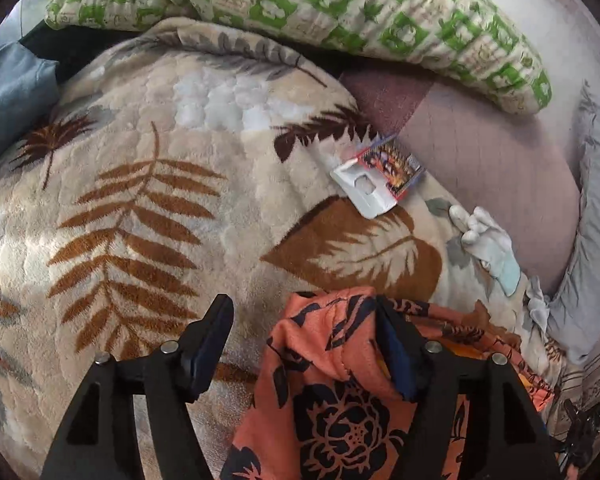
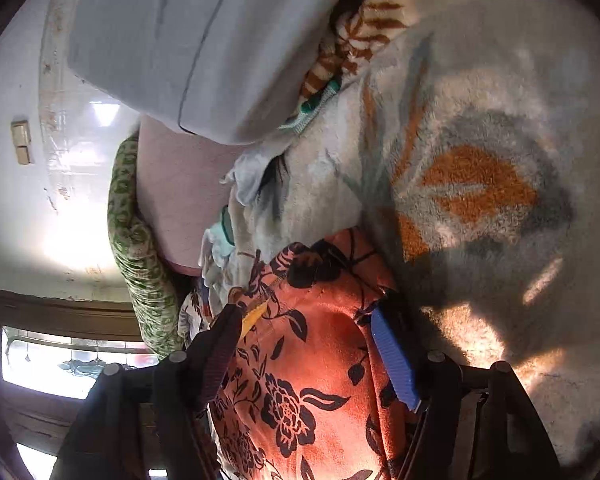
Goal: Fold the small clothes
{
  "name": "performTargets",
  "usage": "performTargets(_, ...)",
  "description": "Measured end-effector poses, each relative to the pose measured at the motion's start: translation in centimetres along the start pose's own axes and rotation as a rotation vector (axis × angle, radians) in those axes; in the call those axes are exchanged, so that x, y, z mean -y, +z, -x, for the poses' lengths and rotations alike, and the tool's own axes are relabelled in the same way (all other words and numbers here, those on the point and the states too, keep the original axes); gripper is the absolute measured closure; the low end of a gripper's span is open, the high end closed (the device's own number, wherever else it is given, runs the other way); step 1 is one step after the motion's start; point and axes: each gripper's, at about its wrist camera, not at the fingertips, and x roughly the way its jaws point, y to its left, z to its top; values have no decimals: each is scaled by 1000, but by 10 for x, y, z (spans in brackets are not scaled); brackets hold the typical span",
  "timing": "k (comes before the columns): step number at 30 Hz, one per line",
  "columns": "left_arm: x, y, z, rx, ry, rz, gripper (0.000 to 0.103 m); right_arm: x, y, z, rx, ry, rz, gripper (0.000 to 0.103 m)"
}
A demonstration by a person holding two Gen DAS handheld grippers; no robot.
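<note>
Orange floral garment (image 1: pixel 332 392) lies bunched on the leaf-print blanket (image 1: pixel 148 184), draped between the wide-open left tool (image 1: pixel 304 320) and right tool (image 2: pixel 308 320), neither clamping it.

Two close wrist views, both over the orange garment (image 1: pixel 340 380) on blanket (image 1: pixel 140 160).

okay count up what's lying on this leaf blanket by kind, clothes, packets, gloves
Clothes: 1, the orange black-flowered fabric garment
Packets: 1, the white and colourful cardboard packet
Gloves: 1, the white and pale blue glove
Total: 3
</note>
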Motion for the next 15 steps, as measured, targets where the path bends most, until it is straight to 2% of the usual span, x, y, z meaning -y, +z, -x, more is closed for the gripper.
performTargets(2,-5,-1,25,54,13,-18,29,-12,2,17,46,-81,77,25)
performTargets(3,-7,-4,39,67,-8,-35,29,-19,1,27,70,-113,113,24)
performTargets(6,-5,-24,83,92,-81,-90,29,-43,-15,47,61,-43,171,24)
performTargets(8,6,-47,107,109,-137,-163,28,-66,-36,45,0,47,234,23)
performTargets(11,21,-90,116,77,-138,-272,28,-104,-70,10,-159,108,342,22)
performTargets(12,25,-104,112,59,-135,-296,28,-116,-82,-3,-183,72,408,22)
performTargets(15,32,-137,97,58,-76,-368,28,-138,-101,-36,-149,-135,619,22)
